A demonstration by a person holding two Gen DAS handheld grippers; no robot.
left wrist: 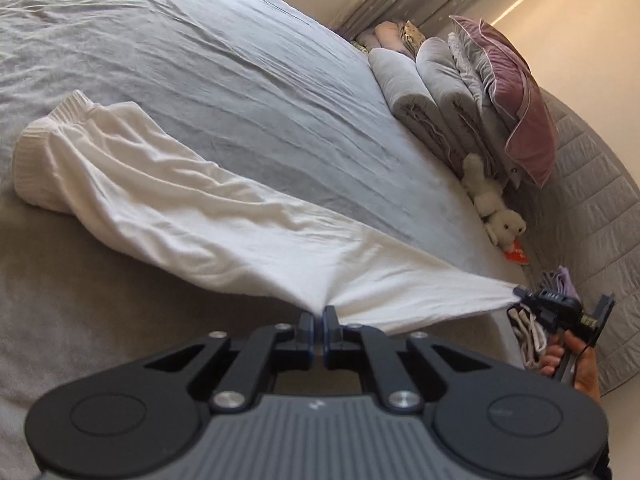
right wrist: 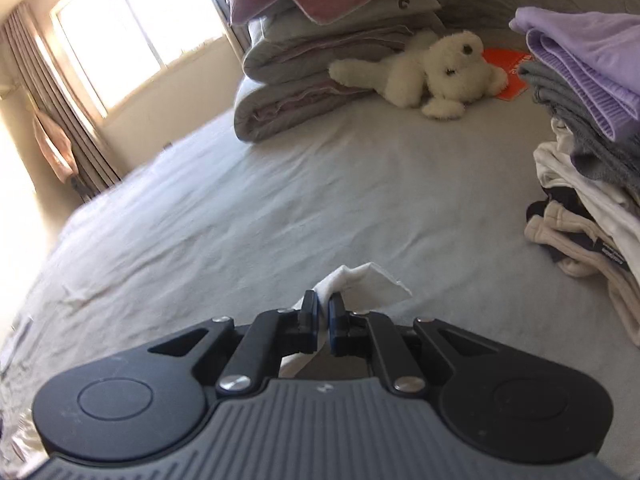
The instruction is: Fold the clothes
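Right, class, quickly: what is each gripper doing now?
Left gripper: closed, pinching the white ribbed-cuff cotton garment.
Right gripper: closed on the same garment's edge.

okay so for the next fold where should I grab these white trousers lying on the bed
Probably the ribbed cuffs of the white knit trousers, approached from the open grey sheet beyond them. The left gripper and right gripper already pinch the opposite edge taut, so the cuffs are the free, bunched end.

Grey-sheeted bed [left wrist: 224, 80], quilted headboard [left wrist: 592, 216], sunlit window [right wrist: 136, 32], curtains [right wrist: 48, 92].
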